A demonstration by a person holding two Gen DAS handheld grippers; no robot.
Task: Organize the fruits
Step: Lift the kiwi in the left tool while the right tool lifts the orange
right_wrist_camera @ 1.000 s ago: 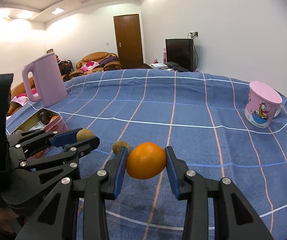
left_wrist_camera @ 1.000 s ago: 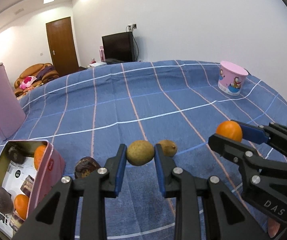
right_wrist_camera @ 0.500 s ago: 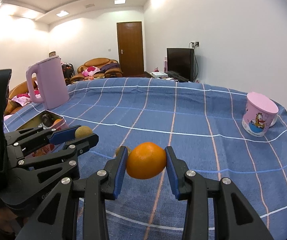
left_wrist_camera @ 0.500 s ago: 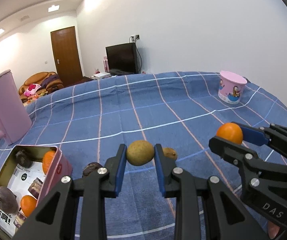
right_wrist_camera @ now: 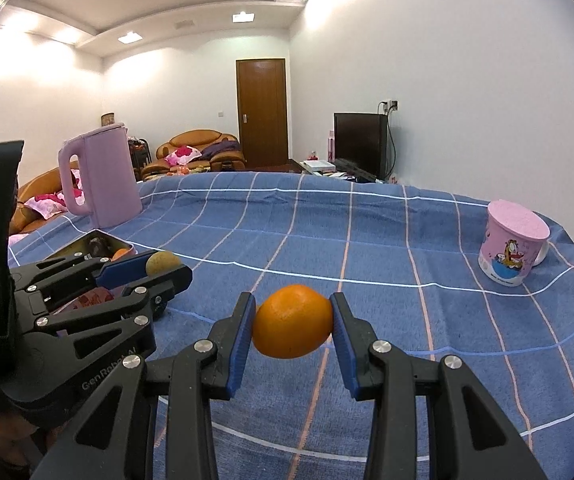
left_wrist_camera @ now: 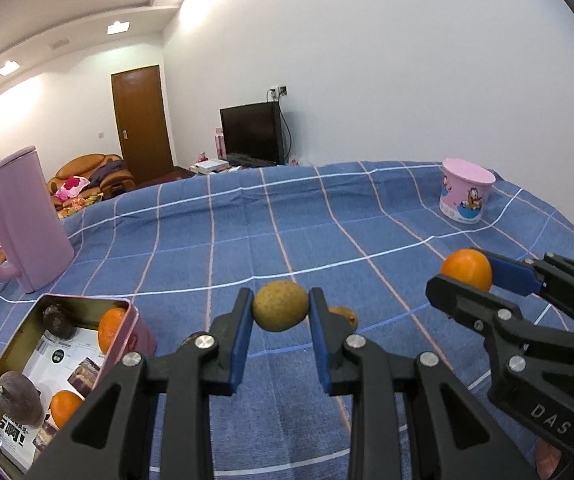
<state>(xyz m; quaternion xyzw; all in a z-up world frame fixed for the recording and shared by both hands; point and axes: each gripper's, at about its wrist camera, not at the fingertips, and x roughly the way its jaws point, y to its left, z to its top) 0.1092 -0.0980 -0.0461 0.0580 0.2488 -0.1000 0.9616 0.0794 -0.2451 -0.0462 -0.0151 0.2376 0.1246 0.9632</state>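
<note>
Two fruits are carried at once above the blue checked cloth (left_wrist_camera: pixel 367 216); a brownish-green fruit (left_wrist_camera: pixel 280 305) is pinched between the narrow jaws of the left gripper (left_wrist_camera: pixel 280 312), while an orange (right_wrist_camera: pixel 292 327) is clamped by the right gripper (right_wrist_camera: pixel 293 330), seen at 3 o'clock in the left wrist view; both fruits are held clear of the cloth.

Against the frames of a second ago, both grippers are seen tipped upward; more wall and ceiling are taken in, and the cloth is pushed lower in each view; the grips themselves are unchanged. It is judged that the lift is finished and that the carry toward the pink tin (left_wrist_camera: pixel 129 344), at 8 o'clock in the left view, is about to be made.

The tin is already stocked with two oranges and two dark fruits; one small brown fruit (left_wrist_camera: pixel 345 314) is left on the cloth just behind the left fingers, and a dark one is partly hidden beside the tin; the pink kettle (left_wrist_camera: pixel 19 220) at 10 o'clock and the cartoon cup (left_wrist_camera: pixel 465 192) at 2 o'clock are untouched.
</note>
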